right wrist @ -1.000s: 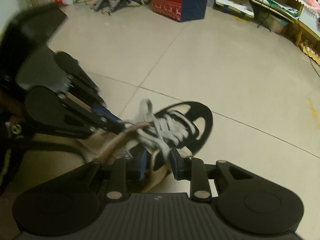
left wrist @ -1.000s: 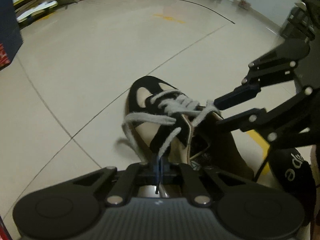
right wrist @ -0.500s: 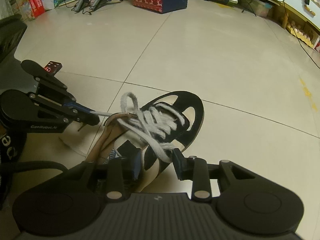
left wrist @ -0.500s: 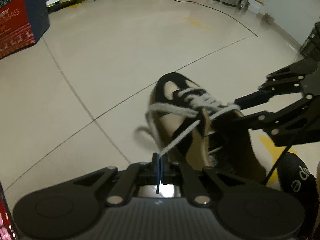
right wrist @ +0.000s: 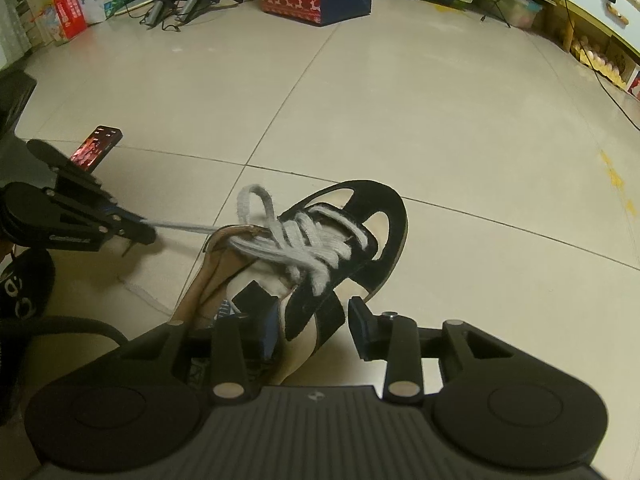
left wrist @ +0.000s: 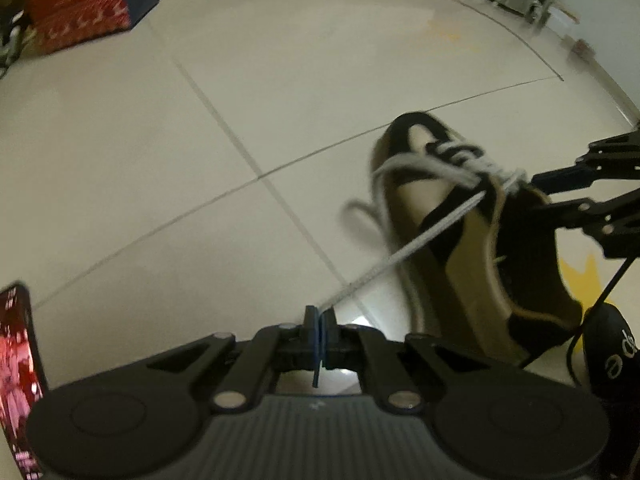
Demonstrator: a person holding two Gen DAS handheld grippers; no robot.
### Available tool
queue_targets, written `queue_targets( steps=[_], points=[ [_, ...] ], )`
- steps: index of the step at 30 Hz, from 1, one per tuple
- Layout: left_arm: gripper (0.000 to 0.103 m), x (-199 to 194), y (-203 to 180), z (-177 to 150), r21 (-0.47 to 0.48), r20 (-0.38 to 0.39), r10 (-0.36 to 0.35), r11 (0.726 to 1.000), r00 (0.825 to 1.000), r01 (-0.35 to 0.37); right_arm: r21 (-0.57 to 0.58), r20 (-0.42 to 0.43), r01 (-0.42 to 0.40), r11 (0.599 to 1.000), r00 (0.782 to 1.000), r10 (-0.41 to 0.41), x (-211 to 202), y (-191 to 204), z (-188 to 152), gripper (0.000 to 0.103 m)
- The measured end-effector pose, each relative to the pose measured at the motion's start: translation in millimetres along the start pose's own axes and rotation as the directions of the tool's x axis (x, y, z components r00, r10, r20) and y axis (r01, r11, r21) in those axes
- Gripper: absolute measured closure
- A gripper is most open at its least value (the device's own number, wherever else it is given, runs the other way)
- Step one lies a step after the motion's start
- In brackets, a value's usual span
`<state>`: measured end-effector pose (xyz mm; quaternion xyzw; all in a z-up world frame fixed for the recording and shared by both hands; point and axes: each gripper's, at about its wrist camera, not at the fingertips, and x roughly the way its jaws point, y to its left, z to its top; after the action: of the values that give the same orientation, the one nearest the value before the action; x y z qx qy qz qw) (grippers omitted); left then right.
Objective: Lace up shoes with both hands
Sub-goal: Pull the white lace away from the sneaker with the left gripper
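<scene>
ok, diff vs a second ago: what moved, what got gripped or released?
The left gripper, shut on the lace end, has drawn away from the shoe, and the lace now runs taut. The right gripper is opening; the lace it straddled earlier is no longer between its fingers, only the shoe's side. The shoe stays on the floor, its left loop still standing.

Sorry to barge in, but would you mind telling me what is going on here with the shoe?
A person is lacing a black and tan shoe on the tiled floor with two hand-held grippers. The left gripper is shut on one end of the grey lace and pulls it taut away from the shoe. The right gripper sits at the shoe's side with its jaws opening; no lace is pinched between them.
</scene>
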<state>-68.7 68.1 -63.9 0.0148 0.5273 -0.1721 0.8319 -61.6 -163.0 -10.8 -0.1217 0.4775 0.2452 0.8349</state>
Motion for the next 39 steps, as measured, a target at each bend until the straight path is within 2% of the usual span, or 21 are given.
queue_targets(
  steps=[10,14,19,22,23,25,27,31,34,37,39],
  points=[
    [0.101,0,-2,-18,-0.009,-0.041,-0.017,1.0,0.999,0.017,0.019,0.002,0.001,1.0,1.0,-0.001,-1,-1,-1,0.064],
    [0.101,3,-3,-20,-0.041,-0.081,-0.082,0.996,0.993,0.078,0.022,-0.001,-0.003,1.0,1.0,0.003,-3,-2,1,0.064],
    [0.099,6,-5,-23,-0.09,-0.12,-0.187,0.98,0.975,0.177,0.031,0.033,-0.045,0.999,0.998,0.044,-12,-4,8,0.064],
    [0.081,6,-5,-24,-0.117,-0.134,-0.225,0.971,0.965,0.21,0.014,0.062,-0.084,0.996,0.995,0.083,-16,-2,18,0.064],
    [0.073,5,-4,-24,-0.129,-0.134,-0.23,0.969,0.964,0.213,0.003,0.064,-0.094,0.996,0.993,0.094,-16,1,22,0.064],
    [0.066,3,1,-24,-0.169,-0.128,-0.247,0.96,0.96,0.225,-0.019,0.069,-0.114,0.993,0.991,0.115,-14,6,29,0.064],
    [0.056,2,9,-23,-0.23,-0.115,-0.262,0.945,0.958,0.231,-0.055,0.072,-0.122,0.991,0.989,0.125,-10,14,35,0.064],
    [0.052,2,25,-22,-0.344,-0.092,-0.29,0.907,0.953,0.243,-0.107,0.06,-0.122,0.987,0.99,0.129,1,24,43,0.064],
    [0.043,1,35,-22,-0.414,-0.072,-0.296,0.878,0.953,0.241,-0.117,0.041,-0.127,0.985,0.99,0.133,10,28,46,0.064],
    [0.033,1,43,-23,-0.473,-0.055,-0.305,0.846,0.951,0.244,-0.12,0.029,-0.132,0.984,0.99,0.136,18,29,48,0.065],
    [0.022,4,47,-21,-0.512,-0.043,-0.315,0.822,0.948,0.25,-0.124,0.021,-0.128,0.984,0.991,0.131,23,29,49,0.066]
  ],
)
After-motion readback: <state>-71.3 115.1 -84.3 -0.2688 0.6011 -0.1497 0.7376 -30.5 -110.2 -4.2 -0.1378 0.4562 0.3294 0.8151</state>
